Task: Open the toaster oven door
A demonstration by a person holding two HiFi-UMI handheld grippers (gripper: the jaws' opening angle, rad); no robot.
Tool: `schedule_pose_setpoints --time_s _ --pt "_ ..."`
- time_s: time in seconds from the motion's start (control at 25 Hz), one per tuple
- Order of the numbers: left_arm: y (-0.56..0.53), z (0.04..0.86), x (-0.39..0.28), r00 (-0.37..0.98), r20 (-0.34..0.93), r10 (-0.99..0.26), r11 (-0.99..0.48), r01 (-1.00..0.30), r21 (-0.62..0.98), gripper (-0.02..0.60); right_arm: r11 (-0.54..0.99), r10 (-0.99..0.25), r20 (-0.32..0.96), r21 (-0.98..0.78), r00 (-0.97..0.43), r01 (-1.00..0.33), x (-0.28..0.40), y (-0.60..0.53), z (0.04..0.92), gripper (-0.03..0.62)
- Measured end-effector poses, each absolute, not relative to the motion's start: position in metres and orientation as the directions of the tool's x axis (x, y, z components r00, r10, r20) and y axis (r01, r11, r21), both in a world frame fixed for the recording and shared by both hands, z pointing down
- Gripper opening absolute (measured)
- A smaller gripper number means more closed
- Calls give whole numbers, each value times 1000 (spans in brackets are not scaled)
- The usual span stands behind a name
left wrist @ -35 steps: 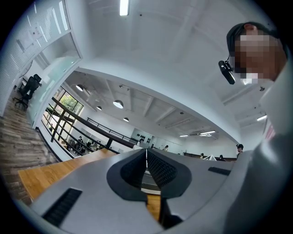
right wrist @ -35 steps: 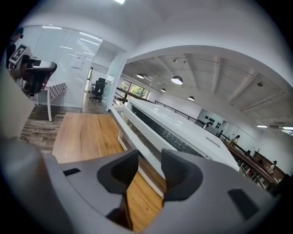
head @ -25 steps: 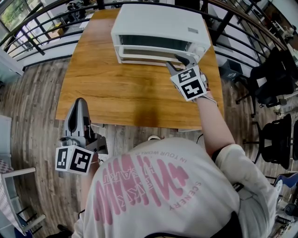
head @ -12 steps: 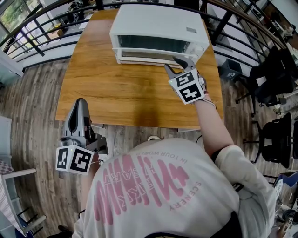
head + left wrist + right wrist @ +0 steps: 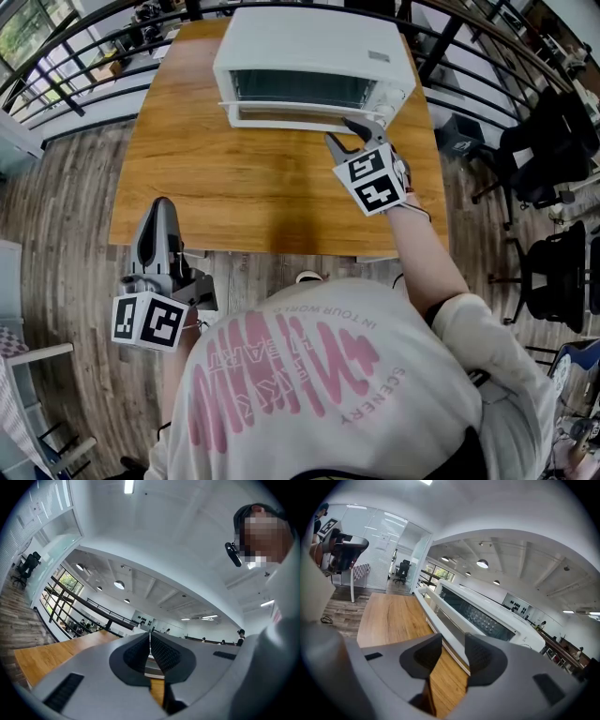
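Right gripper [image 5: 345,132] jaws apart, empty, near the right end of the toaster oven door [image 5: 300,89]; left gripper [image 5: 150,641] jaws together.

Toaster oven [image 5: 309,66] on table [image 5: 234,202] far side, R gripper [image 5: 342,134] just before its R end, L gripper [image 5: 161,208] by near-L edge.

White toaster oven [image 5: 309,47], honey-brown wood-grain table [image 5: 234,187], grey right gripper [image 5: 339,129], black-and-white marker cube [image 5: 372,183], pink-printed white shirt [image 5: 309,375]
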State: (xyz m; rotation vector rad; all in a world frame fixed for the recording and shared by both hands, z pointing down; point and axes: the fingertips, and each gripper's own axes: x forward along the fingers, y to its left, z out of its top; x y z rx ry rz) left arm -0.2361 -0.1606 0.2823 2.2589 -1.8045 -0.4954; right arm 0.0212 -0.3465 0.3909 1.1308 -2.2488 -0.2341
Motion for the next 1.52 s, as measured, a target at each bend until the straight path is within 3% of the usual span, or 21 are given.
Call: schedule_pose_setpoints --time_s 1.52 --pt "-155 284 -234 211 -121 -970 -241 -894 378 23 616 -784 427 448 -450 -648 21 -318 414 143"
